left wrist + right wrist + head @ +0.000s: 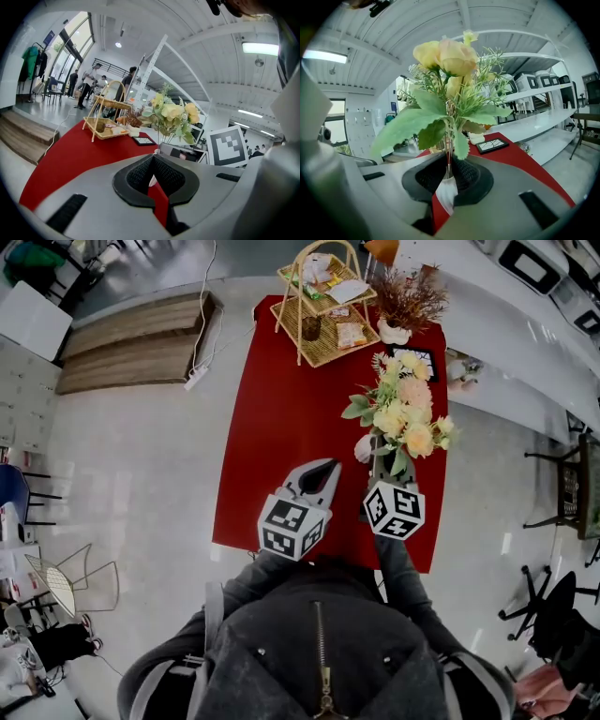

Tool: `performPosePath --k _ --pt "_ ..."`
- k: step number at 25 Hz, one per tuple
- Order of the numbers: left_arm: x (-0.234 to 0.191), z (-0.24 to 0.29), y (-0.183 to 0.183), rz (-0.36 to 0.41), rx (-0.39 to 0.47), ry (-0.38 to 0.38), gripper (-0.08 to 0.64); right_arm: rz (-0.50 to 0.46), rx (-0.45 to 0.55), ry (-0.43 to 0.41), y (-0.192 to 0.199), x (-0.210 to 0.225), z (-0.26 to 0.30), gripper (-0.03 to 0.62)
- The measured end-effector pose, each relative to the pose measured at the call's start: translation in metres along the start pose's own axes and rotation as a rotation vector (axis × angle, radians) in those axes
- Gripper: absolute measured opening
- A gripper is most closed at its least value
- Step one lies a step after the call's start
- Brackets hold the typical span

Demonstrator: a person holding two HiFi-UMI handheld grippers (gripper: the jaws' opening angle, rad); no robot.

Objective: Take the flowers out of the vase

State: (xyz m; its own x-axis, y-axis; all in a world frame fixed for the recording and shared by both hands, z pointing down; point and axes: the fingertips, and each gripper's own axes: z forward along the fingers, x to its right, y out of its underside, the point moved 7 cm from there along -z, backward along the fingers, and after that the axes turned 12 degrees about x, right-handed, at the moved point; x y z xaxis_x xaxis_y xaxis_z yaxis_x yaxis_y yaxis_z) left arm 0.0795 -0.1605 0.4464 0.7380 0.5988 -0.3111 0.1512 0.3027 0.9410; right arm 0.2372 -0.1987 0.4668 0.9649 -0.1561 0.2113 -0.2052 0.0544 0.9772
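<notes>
The flowers (445, 56) stand upright in the white vase (446, 193), near the right edge of the red desk (281, 409). Your right claw (449, 165) is closed on the flower stems just above the vase mouth. The vase body shows in the gap below the pads. Your left claw (153, 164) is closed with nothing in it. It is held over the desk just left of the right claw, apart from the flowers. Beyond the flowers, toward the far end of the desk, are a dark frame (415, 356), a pot of dried twigs (405, 304) and a two-tier wicker basket (323, 306).
</notes>
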Motion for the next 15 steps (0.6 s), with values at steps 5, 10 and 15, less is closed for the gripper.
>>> performPosePath --k 5,10,15 --pt "0.0006 -0.0009 0.0010 -0.001 -0.001 0.002 0.008 -0.013 0.011 -0.006 -0.0014 0.0003 -0.0012 0.032" --pt "-0.0004 -0.0041 0.0021 -0.003 -0.003 0.003 0.008 -0.023 0.023 -0.022 -0.0028 -0.0038 -0.0026 0.031" --pt "-0.0010 -0.0049 0.0019 -0.004 -0.001 0.005 0.008 -0.024 0.042 -0.029 -0.0074 -0.0055 -0.0031 0.029"
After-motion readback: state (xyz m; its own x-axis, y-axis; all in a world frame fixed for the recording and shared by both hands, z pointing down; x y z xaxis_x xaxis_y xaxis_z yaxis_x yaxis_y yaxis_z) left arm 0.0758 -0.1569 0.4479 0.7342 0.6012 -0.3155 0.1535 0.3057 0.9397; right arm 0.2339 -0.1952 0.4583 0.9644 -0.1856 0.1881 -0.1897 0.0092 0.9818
